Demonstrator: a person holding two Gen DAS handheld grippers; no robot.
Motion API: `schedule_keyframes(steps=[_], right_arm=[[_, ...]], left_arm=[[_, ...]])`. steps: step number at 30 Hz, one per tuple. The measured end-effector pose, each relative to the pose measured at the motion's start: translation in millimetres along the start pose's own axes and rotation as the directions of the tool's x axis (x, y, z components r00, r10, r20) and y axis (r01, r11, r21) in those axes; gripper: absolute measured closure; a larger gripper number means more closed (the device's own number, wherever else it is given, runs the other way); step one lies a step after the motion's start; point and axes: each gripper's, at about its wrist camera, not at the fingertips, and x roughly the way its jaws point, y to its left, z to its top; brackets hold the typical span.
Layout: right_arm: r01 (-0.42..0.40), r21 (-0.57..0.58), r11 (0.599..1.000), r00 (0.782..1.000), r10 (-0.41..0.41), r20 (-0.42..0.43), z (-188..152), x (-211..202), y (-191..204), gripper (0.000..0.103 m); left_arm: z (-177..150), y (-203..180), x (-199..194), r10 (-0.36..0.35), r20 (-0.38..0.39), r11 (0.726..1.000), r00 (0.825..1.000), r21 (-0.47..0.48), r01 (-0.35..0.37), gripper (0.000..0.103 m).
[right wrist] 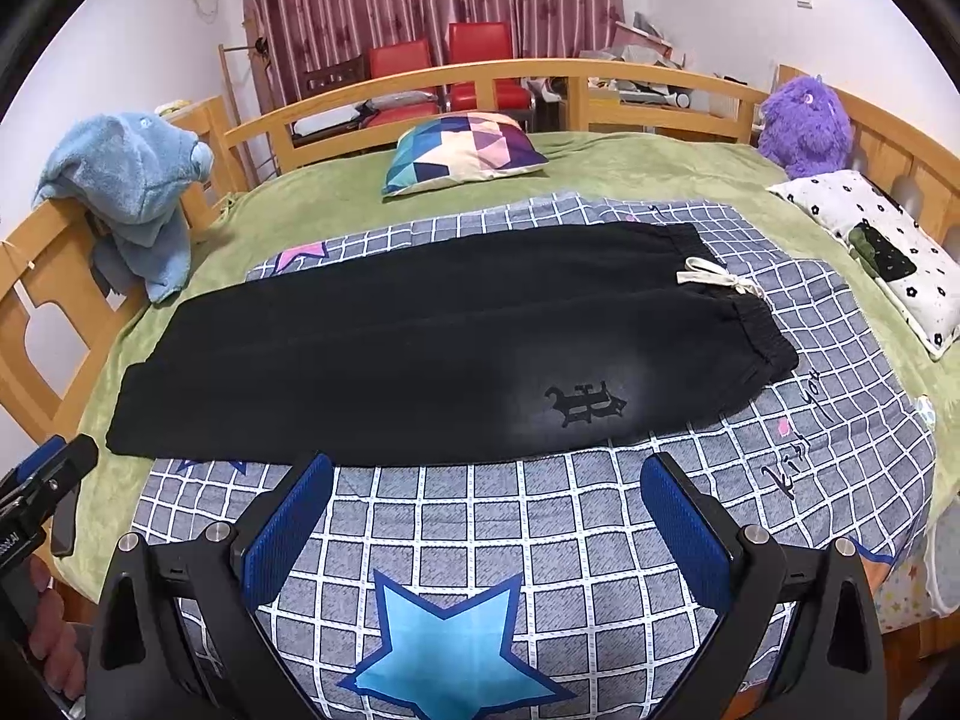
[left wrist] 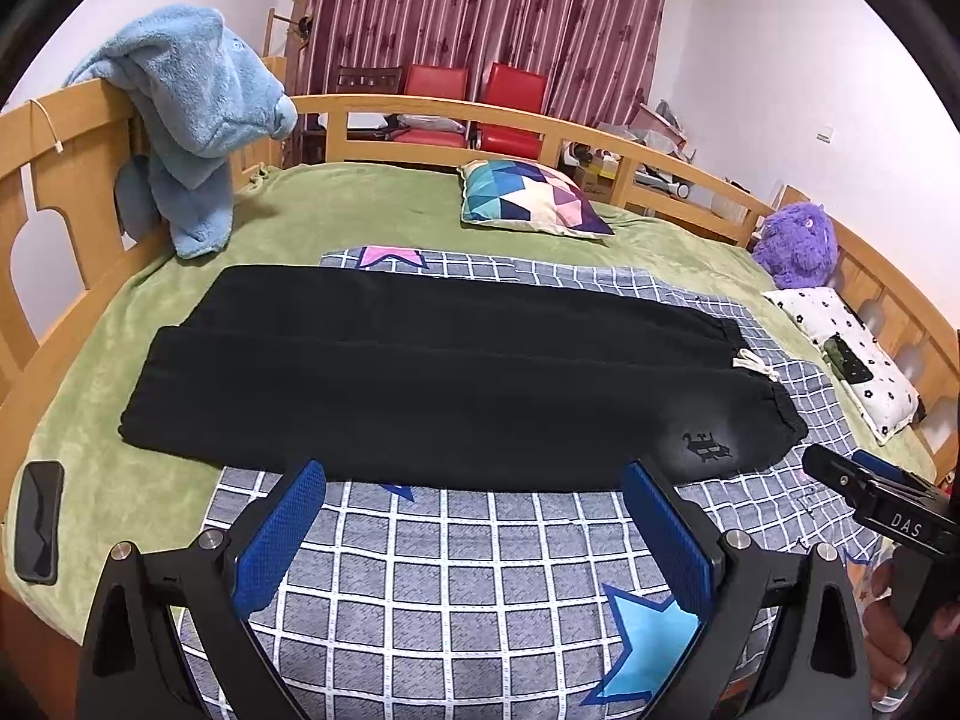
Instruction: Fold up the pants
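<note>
Black pants (right wrist: 420, 348) flat on checked quilt (right wrist: 540, 540), left claw (left wrist: 474, 534), right claw (right wrist: 486, 528) both spread, empty.

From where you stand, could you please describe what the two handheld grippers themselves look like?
Both match: the left gripper and right gripper each have a black, angular frame with silver round bolts and two flat fingers faced with blue textured pads. Seen from the left camera, the right gripper's side carries white lettering reading "DAS". No cables or sleeves show.
</note>
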Motion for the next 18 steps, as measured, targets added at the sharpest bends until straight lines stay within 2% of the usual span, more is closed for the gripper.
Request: schedule_keyframes(steps=[6,11,13,16,18], right_arm=[[-0.02,0.021,1.0,1.0,0.02,-0.018,5,11,-3,0.002],[-0.061,0.071,0.996,0.998,0.062,-0.017,10,20,-4,0.002],[-0.102,0.074,0.992,0.994,0.099,0.039,18,17,-10,0.002],[-0.076,0.094,0.993,0.991,0.064,0.12,43,10,-33,0.002],[-0.111,0.114,0.987,0.978,0.089,0.187,57,7,-56,0.002]], left_arm=[[1,-10,5,-0.021,0.056,0.999,0.998,0.027,0.02,0.003],[22,-4,12,-0.051,0.048,0.998,0.998,0.034,0.05,0.003],[36,2,16,-0.031,0.045,0.999,0.998,0.042,0.029,0.003],[55,23,22,0.0,0.056,0.999,0.998,0.033,-0.002,0.003],[60,41,33,0.069,0.048,0.996,0.996,0.06,-0.072,0.003]])
